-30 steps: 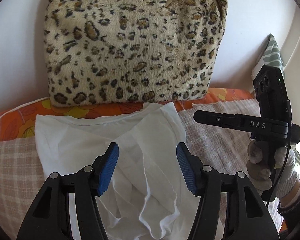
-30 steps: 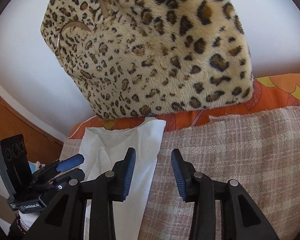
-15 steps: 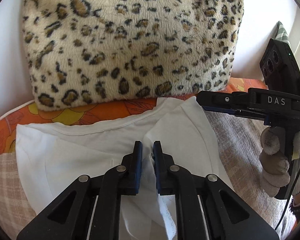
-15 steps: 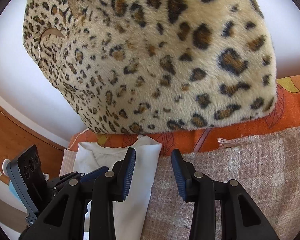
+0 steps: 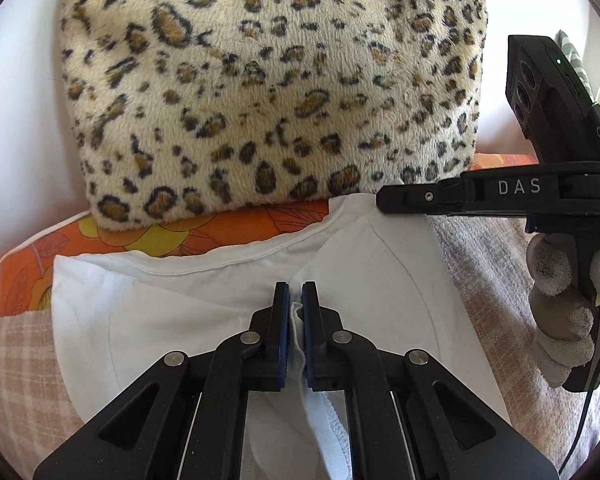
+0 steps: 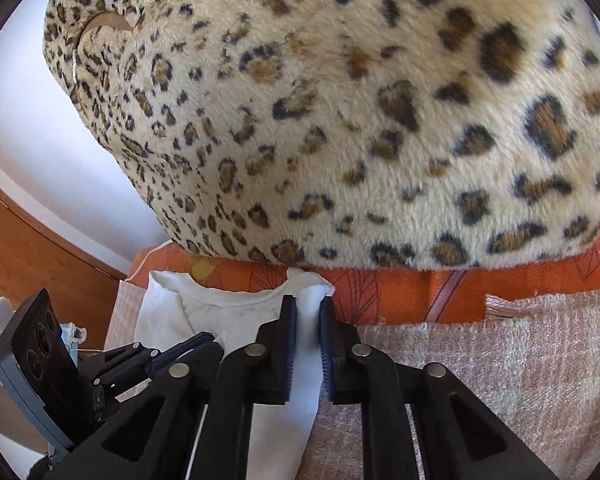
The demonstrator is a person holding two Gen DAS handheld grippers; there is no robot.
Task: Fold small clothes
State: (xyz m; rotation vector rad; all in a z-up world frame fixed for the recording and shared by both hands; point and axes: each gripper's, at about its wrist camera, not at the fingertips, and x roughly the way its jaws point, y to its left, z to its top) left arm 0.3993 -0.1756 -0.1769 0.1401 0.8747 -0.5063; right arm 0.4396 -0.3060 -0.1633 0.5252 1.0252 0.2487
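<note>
A small white top (image 5: 172, 304) lies on a beige woven blanket (image 5: 16, 360), its neckline toward the leopard-print cushion (image 5: 268, 92). My left gripper (image 5: 295, 300) is shut on a fold of the white top near its middle. My right gripper (image 6: 308, 312) has closed around the top's far right corner (image 6: 312, 290), with fabric between the pads. In the left wrist view the right gripper (image 5: 384, 200) reaches in from the right at that corner. The left gripper (image 6: 188, 346) shows low at the left in the right wrist view.
An orange flowered sheet (image 5: 180, 232) runs under the cushion at the back. A white wall (image 5: 16, 120) stands behind. A wooden board (image 6: 32, 248) lies at the left in the right wrist view. The blanket (image 6: 520, 360) spreads to the right.
My left gripper closed on a fold of the white top and moved forward. My right gripper moved up to the top's far right corner and its jaws narrowed onto it.
</note>
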